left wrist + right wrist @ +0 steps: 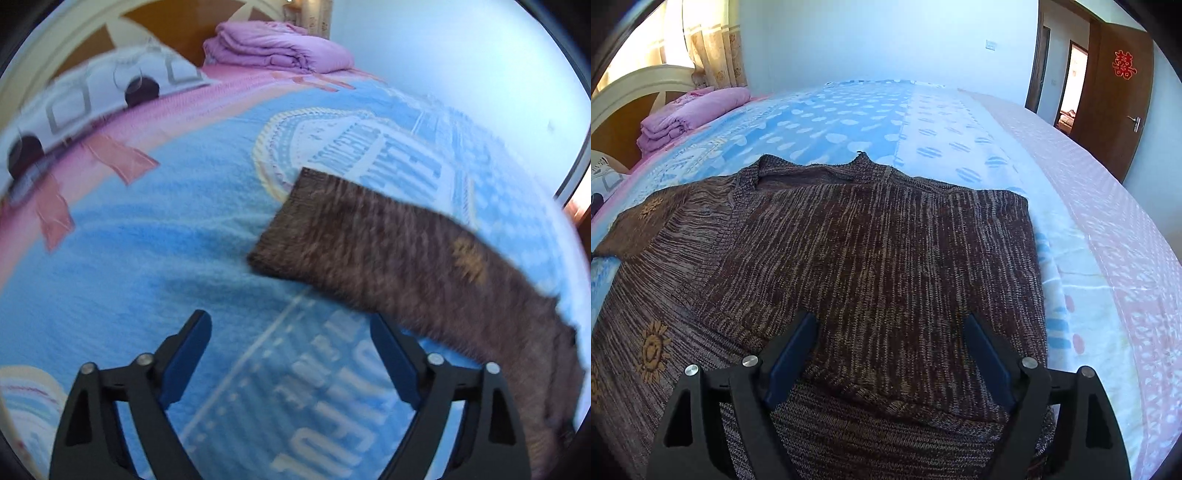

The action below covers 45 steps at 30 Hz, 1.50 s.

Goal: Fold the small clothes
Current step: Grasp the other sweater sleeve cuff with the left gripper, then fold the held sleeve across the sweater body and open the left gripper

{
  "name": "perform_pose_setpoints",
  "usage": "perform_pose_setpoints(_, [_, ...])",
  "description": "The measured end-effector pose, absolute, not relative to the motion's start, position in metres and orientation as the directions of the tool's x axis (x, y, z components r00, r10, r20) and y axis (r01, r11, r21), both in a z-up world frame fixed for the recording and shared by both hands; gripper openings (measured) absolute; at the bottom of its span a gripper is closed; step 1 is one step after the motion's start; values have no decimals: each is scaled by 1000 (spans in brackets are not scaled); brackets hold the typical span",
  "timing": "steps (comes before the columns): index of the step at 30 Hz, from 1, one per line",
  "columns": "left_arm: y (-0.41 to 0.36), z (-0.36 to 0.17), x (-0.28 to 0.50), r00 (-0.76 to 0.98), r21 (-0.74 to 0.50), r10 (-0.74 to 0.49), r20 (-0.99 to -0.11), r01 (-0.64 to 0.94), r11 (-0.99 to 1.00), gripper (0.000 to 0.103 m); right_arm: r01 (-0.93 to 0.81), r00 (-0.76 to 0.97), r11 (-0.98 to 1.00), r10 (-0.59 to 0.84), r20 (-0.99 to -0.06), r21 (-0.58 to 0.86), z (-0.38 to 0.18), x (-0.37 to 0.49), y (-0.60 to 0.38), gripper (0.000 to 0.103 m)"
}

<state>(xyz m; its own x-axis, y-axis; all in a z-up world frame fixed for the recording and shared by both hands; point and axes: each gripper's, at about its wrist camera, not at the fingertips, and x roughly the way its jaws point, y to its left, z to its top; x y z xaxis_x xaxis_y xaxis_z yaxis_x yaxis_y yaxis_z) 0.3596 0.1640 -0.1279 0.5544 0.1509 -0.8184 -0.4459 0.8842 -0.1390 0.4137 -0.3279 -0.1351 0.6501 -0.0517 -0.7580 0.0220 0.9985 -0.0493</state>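
Note:
A brown knitted sweater with small orange sun motifs lies flat on the bed, collar toward the far side. One side of it is folded inward over the body. My right gripper hovers over the sweater's near part, jaws wide apart and nothing between them. In the left wrist view, one sleeve stretches out over the blue bedspread, its cuff pointing up-left. My left gripper stands open over bare bedspread, just left of that sleeve, holding nothing.
A folded pink quilt and a printed pillow lie by the cream headboard. The bed's pink border runs along the right side. A brown door stands open at the far right wall.

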Motion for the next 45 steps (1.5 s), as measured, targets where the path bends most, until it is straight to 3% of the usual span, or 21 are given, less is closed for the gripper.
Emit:
perform_pose_setpoints(3, [164,-131,371,570,-206,93,-816,-438,875,81,22,651,998,-53,-757,-50,-134,412,-329,84])
perform_pose_setpoints(5, [166,-135,379,571,-232,70,-818,-437,869,68,23,652,999,-52,-756,-49,-134,412,-329,84])
perform_pose_setpoints(12, [180,-141,399,598,-266,81,-797,-468,843,57,23,653,998,-53,-756,-50,-134,412,-328,84])
perform_pose_setpoints(15, [188,-142,405,600,-269,90,-795,-481,835,34,24,653,998,-53,-756,-50,-134,412,-329,84])
perform_pose_setpoints(16, [189,-143,406,598,-263,92,-797,-479,838,17,24,653,998,-53,-755,-50,-134,412,-328,84])
perform_pose_setpoints(17, [190,-143,408,597,-266,80,-798,-469,842,12,24,653,998,-54,-755,-51,-134,412,-328,84])
perform_pose_setpoints(30, [151,-67,401,738,-273,47,-673,-308,911,10,26,655,998,-57,-753,-53,-133,411,-328,85])
perform_pose_setpoints(38, [64,-22,391,810,-240,-47,-585,-117,964,10,29,658,998,-55,-751,-48,-133,412,-329,85])
perform_pose_setpoints(45, [-46,-33,375,816,-129,-127,-564,65,989,10,31,661,999,-51,-749,-41,-134,412,-330,85])
